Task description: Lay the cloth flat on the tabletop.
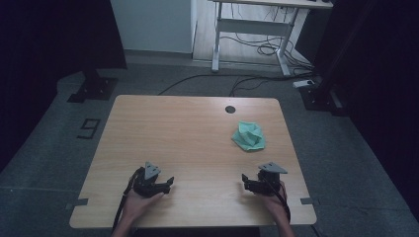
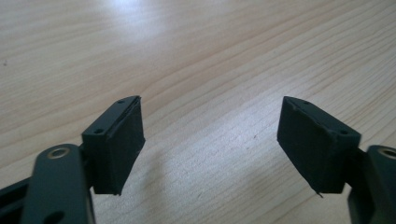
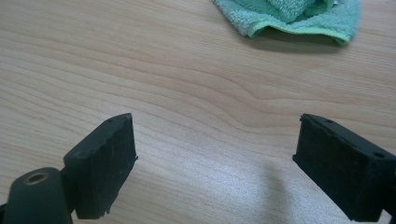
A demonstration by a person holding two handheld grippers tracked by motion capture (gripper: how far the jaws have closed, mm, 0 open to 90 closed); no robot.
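A crumpled green cloth [image 1: 249, 136] lies on the right half of the wooden table [image 1: 188, 143]; its near edge also fills the top of the right gripper view as green cloth [image 3: 299, 16]. My left gripper [image 1: 168, 183] rests near the front left, held by a hand, and is open with nothing between its pads [image 2: 116, 149]. My right gripper [image 1: 245, 181] sits near the front right, a short way in front of the cloth. It stands open too, its pads [image 3: 105, 163] wide apart over bare wood.
A dark round hole [image 1: 230, 109] is set in the table near its far edge. Beyond the table stand a white desk frame [image 1: 252, 29], floor cables [image 1: 257, 49] and a black stand base [image 1: 94, 89]. A "9" mark [image 1: 89, 128] is on the floor at left.
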